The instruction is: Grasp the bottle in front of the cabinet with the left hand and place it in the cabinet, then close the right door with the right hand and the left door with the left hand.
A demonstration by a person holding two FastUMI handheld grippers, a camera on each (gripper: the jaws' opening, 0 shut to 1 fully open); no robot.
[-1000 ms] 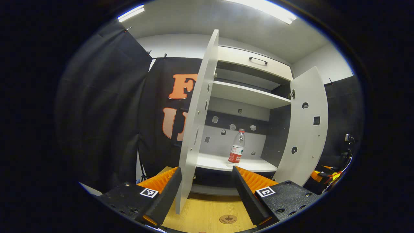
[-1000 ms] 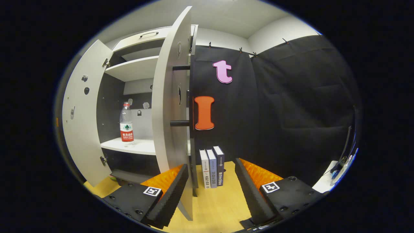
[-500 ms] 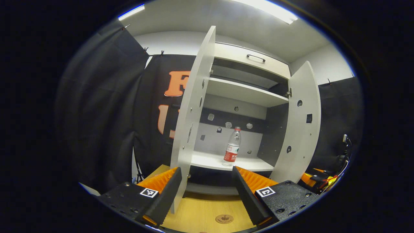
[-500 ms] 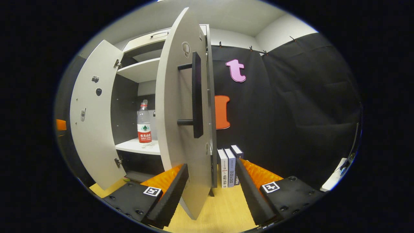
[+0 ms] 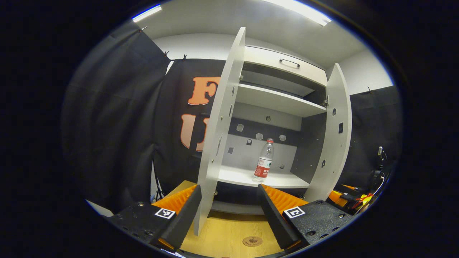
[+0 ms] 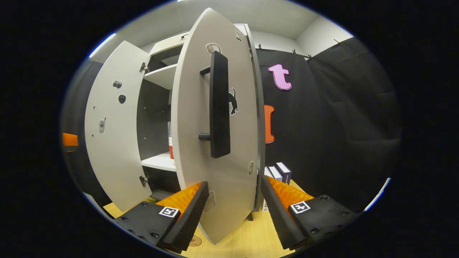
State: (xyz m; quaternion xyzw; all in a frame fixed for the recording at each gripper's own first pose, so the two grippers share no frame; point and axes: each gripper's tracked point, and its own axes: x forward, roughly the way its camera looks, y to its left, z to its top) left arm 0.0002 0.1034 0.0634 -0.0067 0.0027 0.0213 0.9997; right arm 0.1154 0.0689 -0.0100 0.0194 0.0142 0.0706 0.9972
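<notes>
right gripper (image 6: 232, 211): fingers spread wide, holding nothing. the lower edge of the right door (image 6: 215, 143) stands in the gap between them; contact with either finger cannot be told from the right gripper view.

right door: upright panel, long axis vertical, outer face turned toward the right gripper, partly swung in. a long dark bar handle (image 6: 219, 104) runs vertically on that face, above and just ahead of the gripper. judged: the coming move is a push on this face toward the cabinet (image 6: 161, 75), and the right gripper is plainly the nearer one for it.

left gripper (image 5: 226, 211): fingers likewise spread wide, empty. the left door (image 5: 218, 132) is seen nearly edge-on, its bottom corner rising from between the fingers nearer the left-hand one; touching or just apart cannot be told.

left door: open, upright, standing out from the cabinet front.

bottle (image 5: 264, 161): upright on the lower shelf (image 5: 236, 176) inside the cabinet, ahead of the left gripper and well apart from it, free of both grippers. placement judged done.

books (image 6: 279, 172): a few standing on the wooden floor (image 5: 229, 233) just right of the cabinet, clear of the door's swing as far as can be judged.
</notes>
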